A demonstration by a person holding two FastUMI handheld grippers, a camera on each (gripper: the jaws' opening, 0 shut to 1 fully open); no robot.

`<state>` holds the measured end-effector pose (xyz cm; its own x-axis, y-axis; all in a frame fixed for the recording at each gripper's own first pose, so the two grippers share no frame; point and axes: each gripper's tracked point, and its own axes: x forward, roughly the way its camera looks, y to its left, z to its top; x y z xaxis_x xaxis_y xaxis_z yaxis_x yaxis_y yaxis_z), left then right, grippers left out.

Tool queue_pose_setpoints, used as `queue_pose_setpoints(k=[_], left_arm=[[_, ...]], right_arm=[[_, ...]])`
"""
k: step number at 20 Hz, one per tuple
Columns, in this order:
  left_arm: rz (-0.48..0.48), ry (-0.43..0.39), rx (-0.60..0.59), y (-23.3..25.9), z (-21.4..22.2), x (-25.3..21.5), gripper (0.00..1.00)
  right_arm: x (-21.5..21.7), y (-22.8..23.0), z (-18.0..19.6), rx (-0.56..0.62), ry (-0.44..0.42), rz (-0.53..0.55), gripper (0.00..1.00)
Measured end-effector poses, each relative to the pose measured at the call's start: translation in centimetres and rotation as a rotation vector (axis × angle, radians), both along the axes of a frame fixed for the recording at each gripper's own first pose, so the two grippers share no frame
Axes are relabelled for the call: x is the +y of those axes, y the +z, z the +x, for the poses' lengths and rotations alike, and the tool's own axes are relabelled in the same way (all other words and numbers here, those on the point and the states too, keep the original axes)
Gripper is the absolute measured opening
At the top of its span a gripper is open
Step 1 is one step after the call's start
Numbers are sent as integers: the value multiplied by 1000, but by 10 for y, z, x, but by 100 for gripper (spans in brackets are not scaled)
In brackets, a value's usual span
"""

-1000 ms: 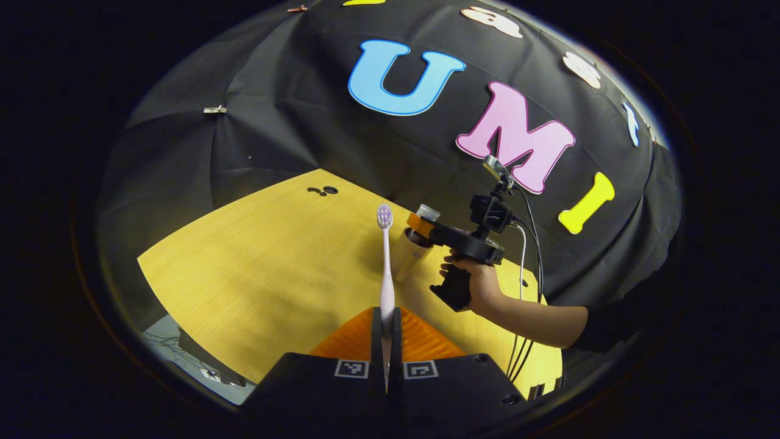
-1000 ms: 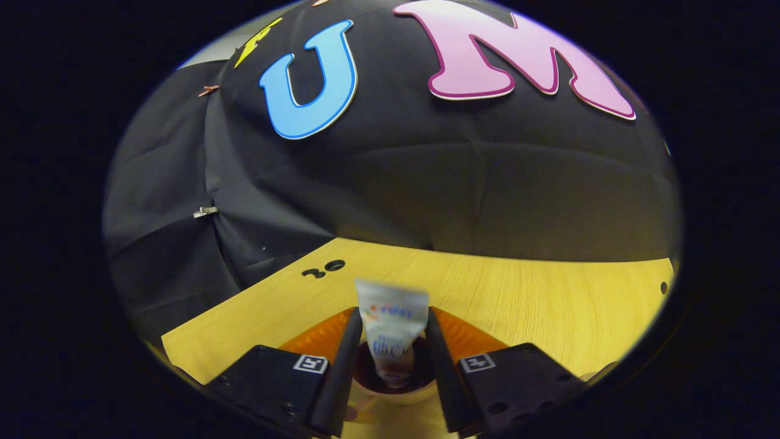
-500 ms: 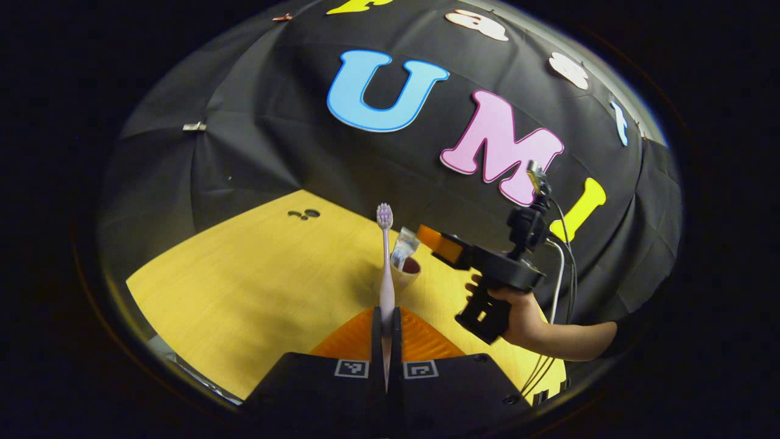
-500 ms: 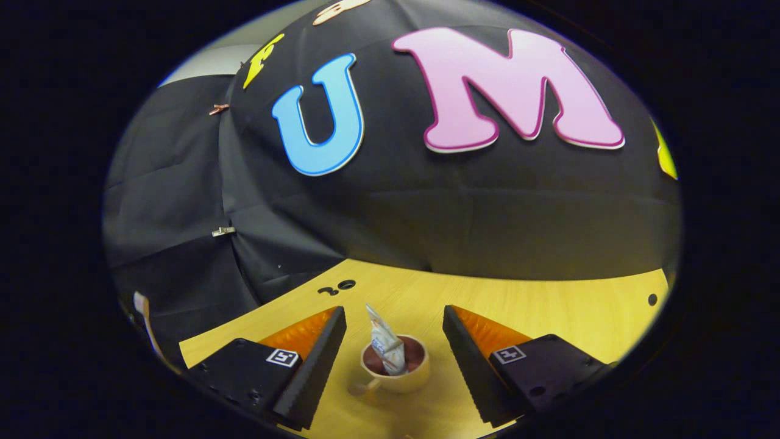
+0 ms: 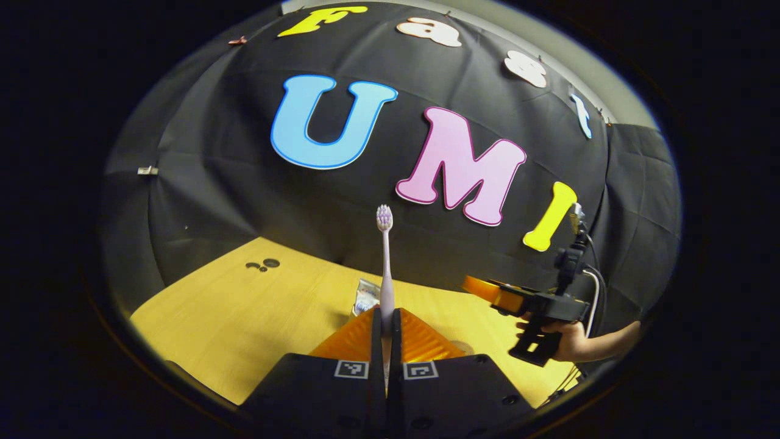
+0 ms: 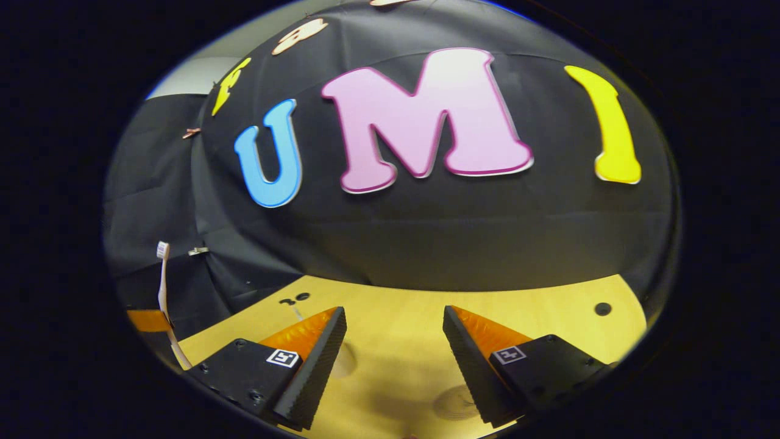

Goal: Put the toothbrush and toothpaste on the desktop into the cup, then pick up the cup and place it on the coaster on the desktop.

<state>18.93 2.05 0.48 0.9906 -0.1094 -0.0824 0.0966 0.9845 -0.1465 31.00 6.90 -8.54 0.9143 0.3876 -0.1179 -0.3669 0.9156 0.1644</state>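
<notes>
Toothbrush (image 5: 384,268) upright in left tool (image 5: 386,320), above yellow wooden desktop (image 5: 244,317).

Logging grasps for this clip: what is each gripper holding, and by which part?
Left gripper pinches the toothbrush by its lower handle, head up. Right gripper is open, holding nothing.

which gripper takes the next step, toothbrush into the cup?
Left. Its jaws are shut on the toothbrush, held upright, and the toothpaste sticks up just ahead. The right gripper is open, holding nothing, off to the side.
</notes>
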Motion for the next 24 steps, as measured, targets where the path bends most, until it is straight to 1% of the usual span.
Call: queue_pose_setpoints(k=[3, 5, 8, 9, 10, 13, 16, 19, 22, 24], left_arm=[[30, -9, -55, 6, 30, -5, 6], [27, -6, -96, 11, 52, -6, 6], [13, -11, -141, 7, 87, -6, 6], [2, -6, -149, 3, 99, -4, 6], [-8, -5, -158, -1, 109, -3, 6], [-23, 19, -181, -15, 139, 6, 7], [-23, 47, -217, -25, 158, 14, 7], [-21, 59, -263, -34, 164, 17, 8], [-6, 67, -276, -48, 169, 17, 8], [-19, 74, -286, -54, 169, 17, 9]], right_arm=[[-63, 2, -2, -5, -112, -6, 98], [-97, 3, -5, -5, -177, -8, 98], [-137, 0, -14, 3, -257, -2, 98], [-150, -2, -17, 7, -282, 3, 100], [-157, -4, -20, 7, -297, 4, 98], [-178, -9, -31, 6, -325, -8, 98], [-198, -15, -39, 18, -348, -15, 98], [-212, -24, -41, 47, -380, -15, 98], [-217, -29, -42, 55, -403, -3, 98], [-212, -35, -42, 69, -403, 10, 98]])
